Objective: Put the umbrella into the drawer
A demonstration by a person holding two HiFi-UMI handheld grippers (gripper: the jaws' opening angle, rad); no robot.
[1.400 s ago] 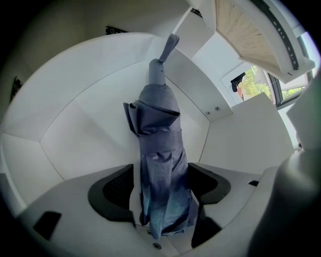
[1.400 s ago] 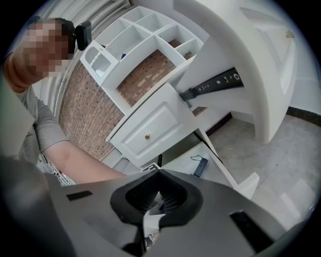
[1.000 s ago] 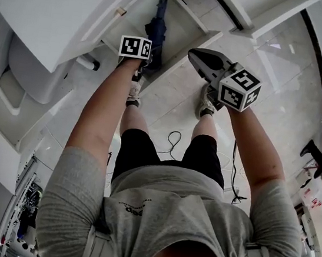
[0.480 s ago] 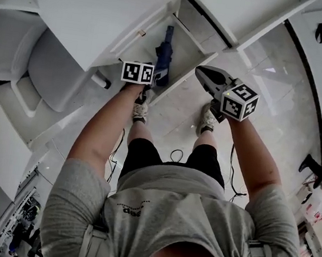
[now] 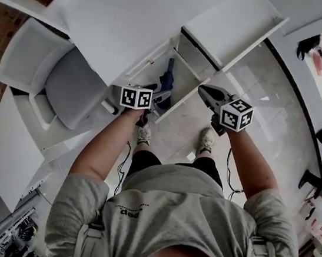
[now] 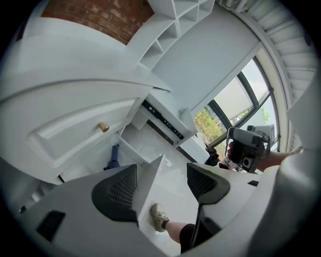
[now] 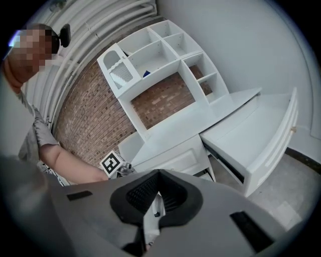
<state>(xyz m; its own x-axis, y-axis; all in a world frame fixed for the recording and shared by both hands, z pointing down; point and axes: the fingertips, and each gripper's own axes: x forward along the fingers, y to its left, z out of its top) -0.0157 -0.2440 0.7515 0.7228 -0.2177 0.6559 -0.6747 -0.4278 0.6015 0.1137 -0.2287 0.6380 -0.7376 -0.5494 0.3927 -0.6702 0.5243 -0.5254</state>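
Umbrella (image 5: 167, 79) lies inside the open drawer (image 5: 184, 100), upper centre of the head view. Left gripper (image 6: 160, 185): jaws spread, empty. Right gripper (image 7: 156, 198): jaws pressed together, empty. Recommended: push the drawer front squarely, keeping the umbrella clear of the rim.
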